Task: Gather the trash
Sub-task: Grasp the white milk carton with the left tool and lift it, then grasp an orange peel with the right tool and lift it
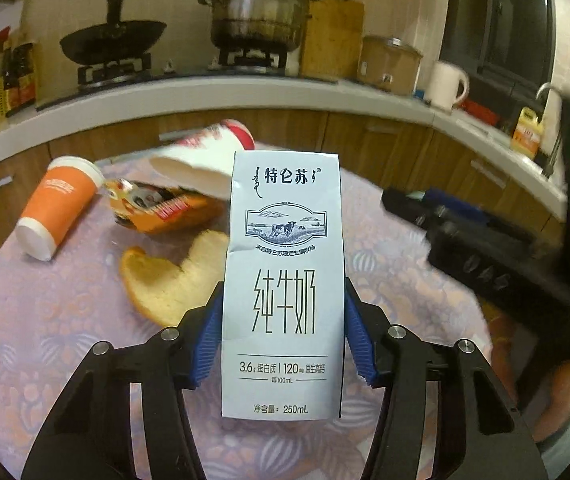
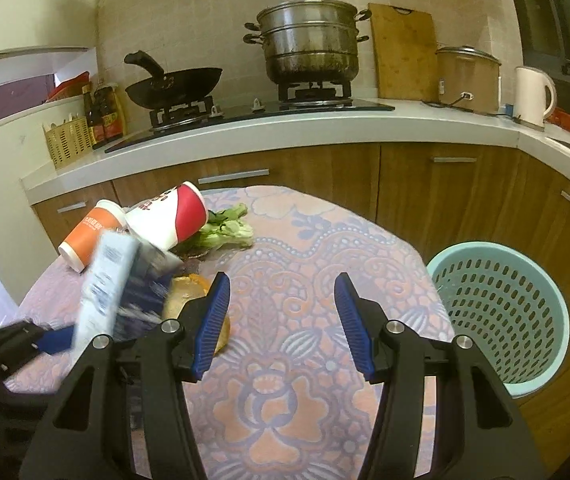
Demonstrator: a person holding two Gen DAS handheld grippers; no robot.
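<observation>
One basket [image 2: 501, 312], right view only

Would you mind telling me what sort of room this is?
Most likely a home kitchen: a wok and a stacked steamer pot sit on a gas hob, with a white kettle on the counter.

Seen from each wrist along blue-padded fingers [image 1: 209, 332], angled down over the patterned desk [image 2: 285, 248] toward the kitchen stove [image 2: 245, 112]. Left view tight on a milk carton [image 1: 285, 280]; right view wider, taking in a green basket [image 2: 497, 312]. Shared: carton, orange cup [image 1: 59, 208], red-and-white cup [image 2: 177, 216], peel [image 1: 165, 280].
</observation>
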